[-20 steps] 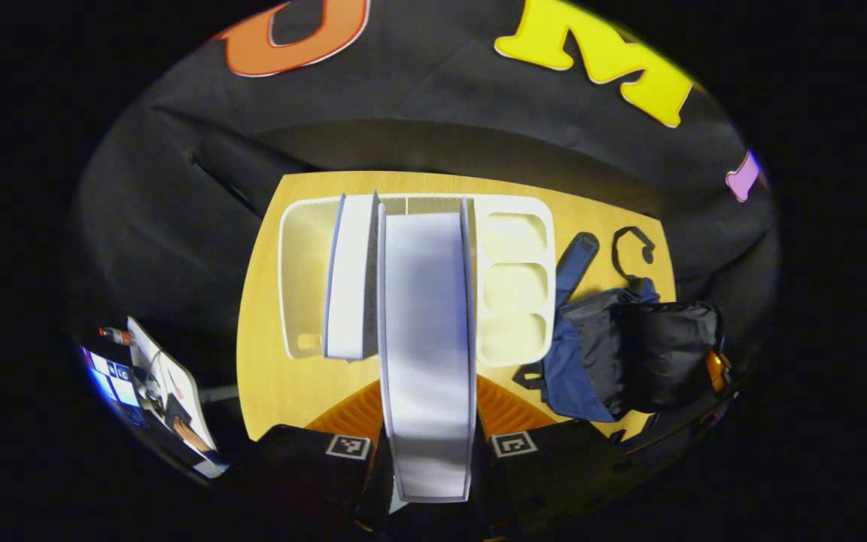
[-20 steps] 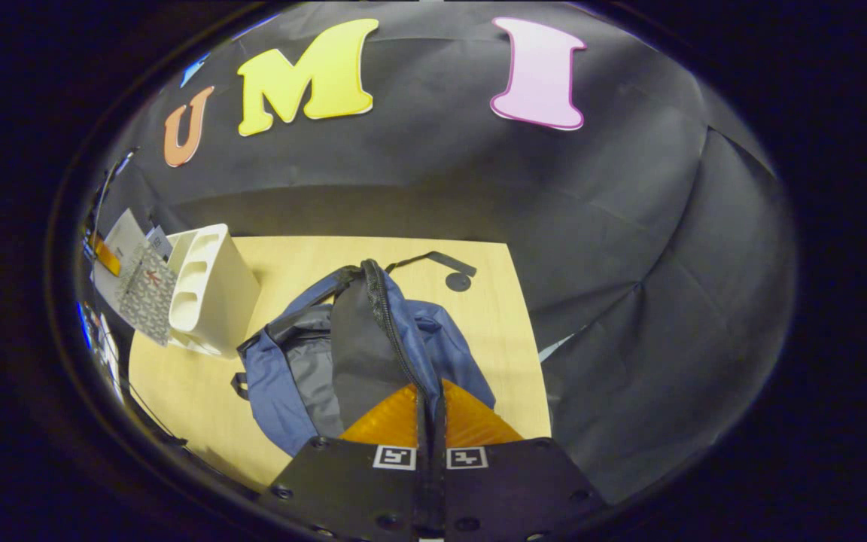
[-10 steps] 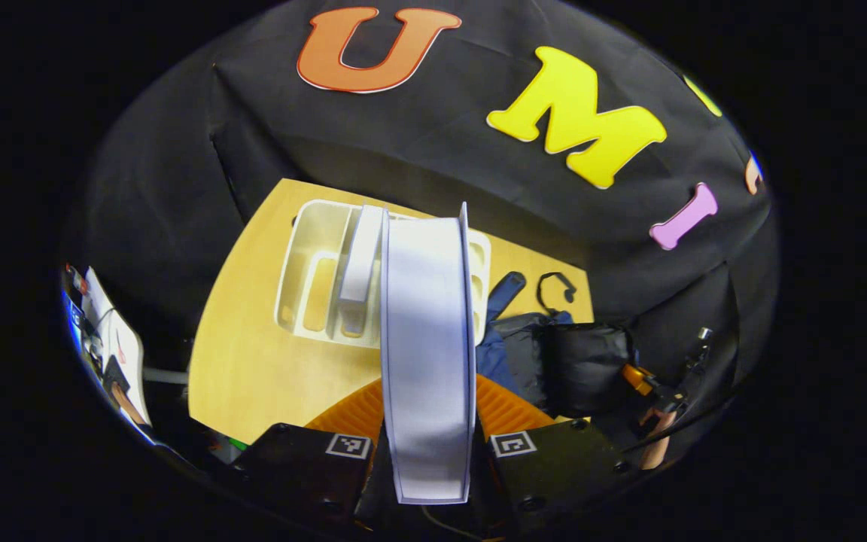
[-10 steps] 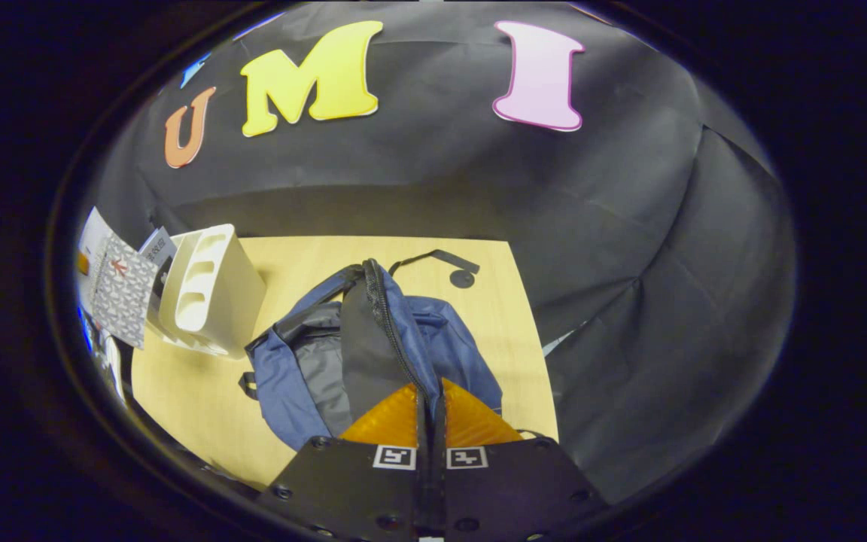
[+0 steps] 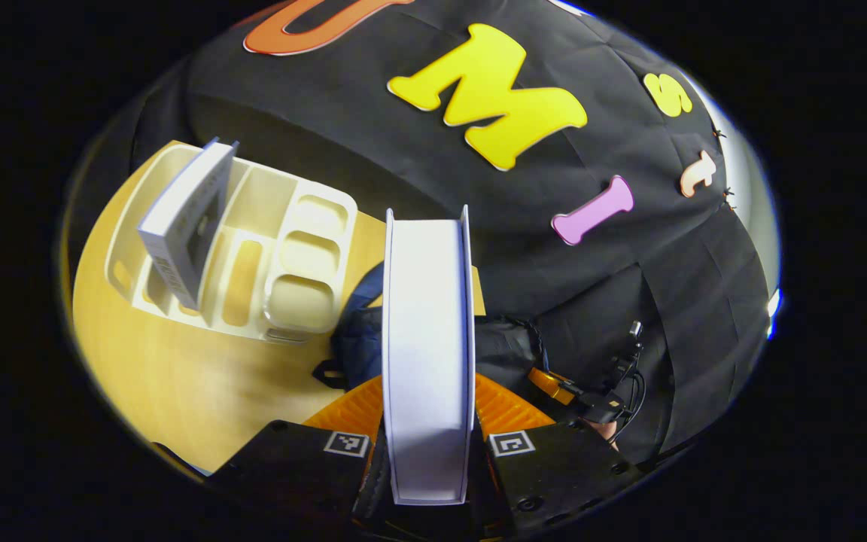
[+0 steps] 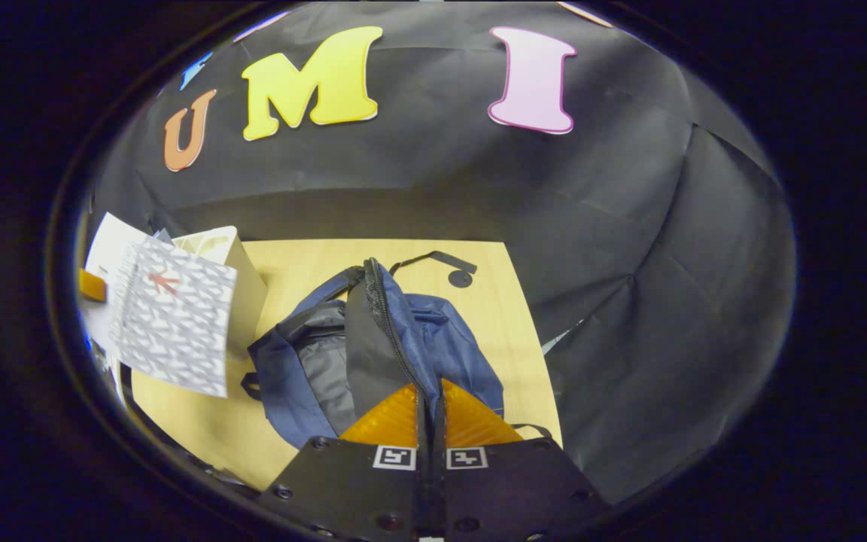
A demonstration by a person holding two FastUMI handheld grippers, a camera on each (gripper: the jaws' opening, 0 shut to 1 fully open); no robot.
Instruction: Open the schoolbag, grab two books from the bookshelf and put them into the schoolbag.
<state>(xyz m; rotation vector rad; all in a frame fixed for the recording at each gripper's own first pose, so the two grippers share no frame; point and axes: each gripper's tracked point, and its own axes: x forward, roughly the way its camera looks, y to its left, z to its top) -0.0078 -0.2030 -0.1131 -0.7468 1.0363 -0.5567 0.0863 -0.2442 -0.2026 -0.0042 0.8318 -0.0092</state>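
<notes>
My left gripper is shut on a thick book, held upright with its white page edge facing the camera. Behind the book lies the blue and black schoolbag. In the right gripper view the same book shows its grey patterned cover at the left, above the table. My right gripper is shut on the zipper edge of the schoolbag, holding the flap up so the dark inside shows. The white bookshelf holds another book leaning in a slot.
The wooden table carries the shelf at its left and the bag at its right. A black strap with a buckle lies behind the bag. Black cloth walls close in behind and to the right of the table.
The left gripper has carried the book away from the shelf and toward the schoolbag; in the right gripper view the book has grown larger and nearer. The right gripper keeps its hold on the bag.
</notes>
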